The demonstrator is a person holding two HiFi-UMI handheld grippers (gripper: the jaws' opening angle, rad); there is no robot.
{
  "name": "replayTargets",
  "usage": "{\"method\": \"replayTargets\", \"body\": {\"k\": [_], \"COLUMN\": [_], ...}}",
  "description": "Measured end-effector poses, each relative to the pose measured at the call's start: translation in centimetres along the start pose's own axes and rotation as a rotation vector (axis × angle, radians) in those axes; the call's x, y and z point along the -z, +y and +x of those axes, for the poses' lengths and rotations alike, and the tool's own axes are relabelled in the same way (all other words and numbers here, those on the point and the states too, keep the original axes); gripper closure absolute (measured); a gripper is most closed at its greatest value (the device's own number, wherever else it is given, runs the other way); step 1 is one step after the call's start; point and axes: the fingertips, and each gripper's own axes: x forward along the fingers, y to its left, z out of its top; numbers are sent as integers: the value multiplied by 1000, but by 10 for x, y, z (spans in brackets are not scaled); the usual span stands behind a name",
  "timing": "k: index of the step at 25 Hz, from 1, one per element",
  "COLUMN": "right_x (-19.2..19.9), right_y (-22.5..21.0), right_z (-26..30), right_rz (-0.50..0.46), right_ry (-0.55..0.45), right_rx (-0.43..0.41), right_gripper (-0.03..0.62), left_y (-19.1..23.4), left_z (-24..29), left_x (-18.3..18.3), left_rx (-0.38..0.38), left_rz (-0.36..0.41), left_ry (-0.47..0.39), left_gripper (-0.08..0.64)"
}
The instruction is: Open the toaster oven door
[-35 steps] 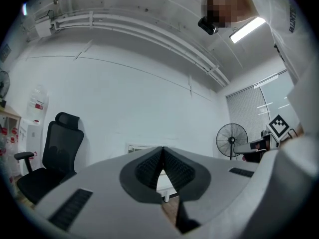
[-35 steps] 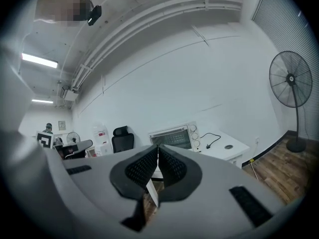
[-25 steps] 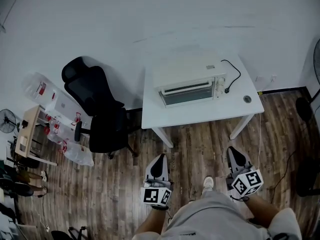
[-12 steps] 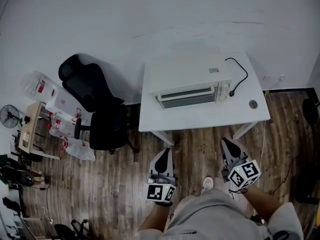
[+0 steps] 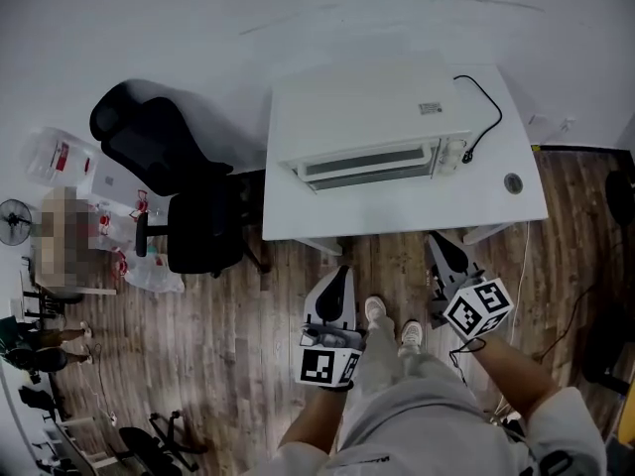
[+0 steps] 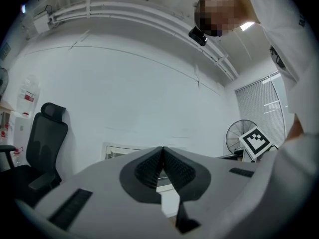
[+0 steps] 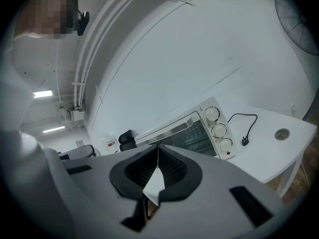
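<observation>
A white toaster oven (image 5: 372, 137) stands on a white table (image 5: 397, 214), its glass door (image 5: 365, 167) closed and facing me. In the right gripper view the oven (image 7: 194, 131) shows its door handle and three knobs (image 7: 218, 130) on its right side. My left gripper (image 5: 340, 272) hovers over the floor just short of the table's front edge, shut and empty, with its tips together (image 6: 162, 148). My right gripper (image 5: 434, 238) is close to the table's front edge, also shut with nothing in it (image 7: 158, 147). Neither touches the oven.
A black office chair (image 5: 169, 196) stands left of the table. A black power cord (image 5: 484, 117) lies unplugged to the right of the oven, and a cable hole (image 5: 513, 182) sits near the table's right edge. Bags and clutter (image 5: 109, 236) lie at the far left. A standing fan (image 6: 239, 131) is off to the right.
Both grippers have moved forward toward the table, and the table and oven now appear larger and nearer. The jaws of both stay together.
</observation>
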Motion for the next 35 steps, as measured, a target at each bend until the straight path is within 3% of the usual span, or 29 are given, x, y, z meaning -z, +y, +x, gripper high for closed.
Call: {"method": "replayTargets", "body": {"k": [5, 10, 22, 25, 35], "right_x": [8, 12, -4, -6, -13], "right_y": [-15, -15, -34, -36, -41], "right_z": [35, 66, 121, 127, 147], "right_rz": [89, 207, 491, 542, 628], "right_ry": [-9, -27, -169, -191, -255], "right_rx": [21, -21, -90, -107, -127], "right_gripper": [574, 574, 571, 477, 442], "left_y": [8, 25, 48, 50, 53], "left_z": [29, 50, 75, 78, 87], "left_x": [11, 24, 53, 57, 64], "left_rx": [32, 45, 73, 80, 97], "left_rz": [-24, -52, -88, -96, -113], "left_ry": [-15, 2, 36, 38, 34], "left_gripper": [552, 552, 552, 552, 552]}}
